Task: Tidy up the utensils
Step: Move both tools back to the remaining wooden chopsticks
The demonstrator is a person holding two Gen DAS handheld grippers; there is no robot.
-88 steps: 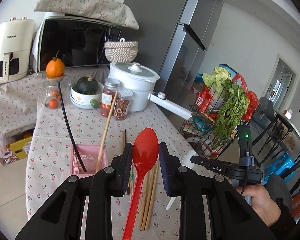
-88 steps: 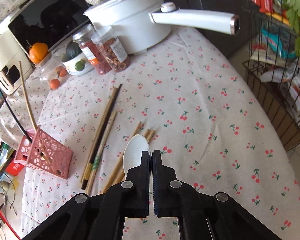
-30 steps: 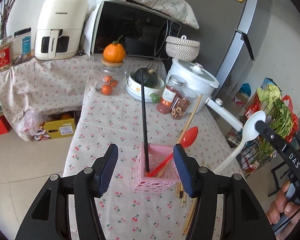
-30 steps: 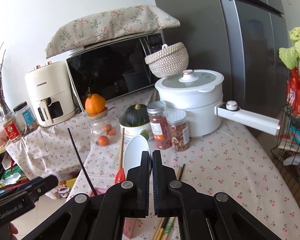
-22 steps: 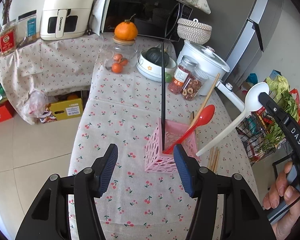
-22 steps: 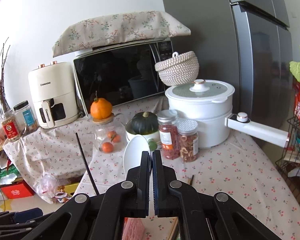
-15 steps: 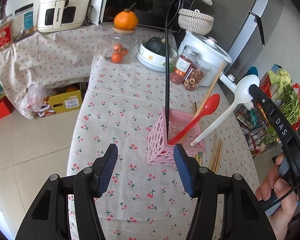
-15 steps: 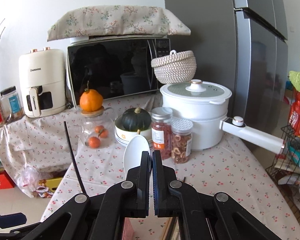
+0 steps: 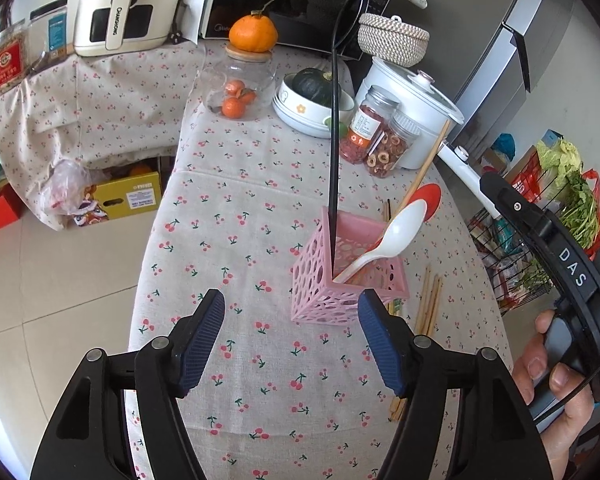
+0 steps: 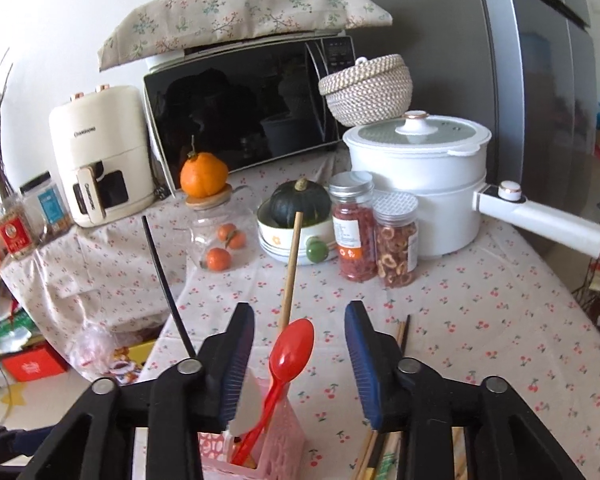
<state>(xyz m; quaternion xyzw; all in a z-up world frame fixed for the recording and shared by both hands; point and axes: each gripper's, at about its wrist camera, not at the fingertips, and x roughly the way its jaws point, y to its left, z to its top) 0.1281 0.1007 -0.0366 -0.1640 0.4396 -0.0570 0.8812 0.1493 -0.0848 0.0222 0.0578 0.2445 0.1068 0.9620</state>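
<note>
The pink perforated holder (image 9: 350, 280) stands upright on the cherry-print tablecloth (image 9: 260, 380). It contains a white spoon (image 9: 384, 242), a red spoon (image 10: 284, 368), one black chopstick (image 9: 333, 140) and one wooden chopstick (image 10: 291, 268), all leaning with their upper ends out of the top. The white spoon's bowl lies against the holder's far right rim, in front of the red spoon's bowl. Loose wooden chopsticks (image 9: 430, 304) lie flat on the cloth just to the right of the holder.

The right gripper (image 10: 300, 360) sits directly above the holder, jaws spread wide, gripping nothing; the red spoon rises between them without contact. The left gripper (image 9: 292, 340) sits on the near side of the holder, jaws likewise spread wide and empty.

Behind the holder stand two spice jars (image 9: 376, 136), a white pot (image 9: 416, 100) and a bowl holding a green squash (image 9: 314, 100).
</note>
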